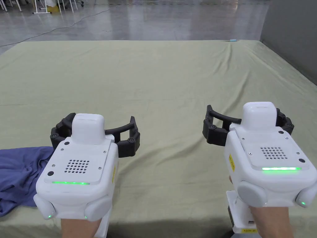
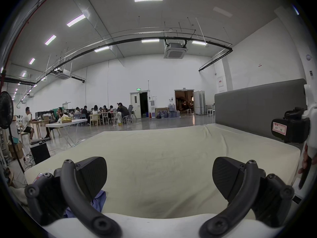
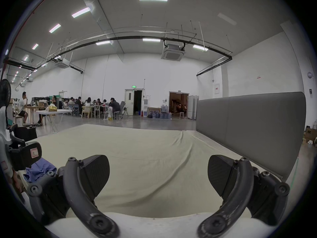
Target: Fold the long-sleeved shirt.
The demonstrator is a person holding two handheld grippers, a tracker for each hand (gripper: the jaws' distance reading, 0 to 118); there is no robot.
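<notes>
Shirt: a blue long-sleeved shirt (image 1: 17,173) lies crumpled in a heap at the near left edge of the bed, partly hanging over that edge. In the left gripper view a bit of it (image 2: 98,201) shows just below the left jaw; in the right gripper view it (image 3: 40,170) lies behind the other gripper.

Bed: a wide mattress under a pale green sheet (image 1: 161,90), lightly wrinkled. A grey padded panel (image 3: 253,130) stands along its right side.

Left gripper: the left gripper (image 1: 96,136) hovers above the sheet just to the right of the shirt, close to it but not touching. Its jaws stand wide apart with nothing between them, as its own view (image 2: 159,176) confirms. A green light strip glows on its white housing.

Right gripper: the right gripper (image 1: 247,125) hangs over bare sheet, well apart from the shirt, on the far side of the left gripper from it. Its jaws are also spread wide and hold nothing, seen in its own view (image 3: 158,177). A hand (image 1: 272,221) grips its handle from below.

Beyond the bed: a glossy grey floor (image 1: 148,21), and farther back people (image 2: 96,111) sitting at tables (image 2: 66,122). A standing fan (image 2: 6,110) is off to the shirt's side of the bed.
</notes>
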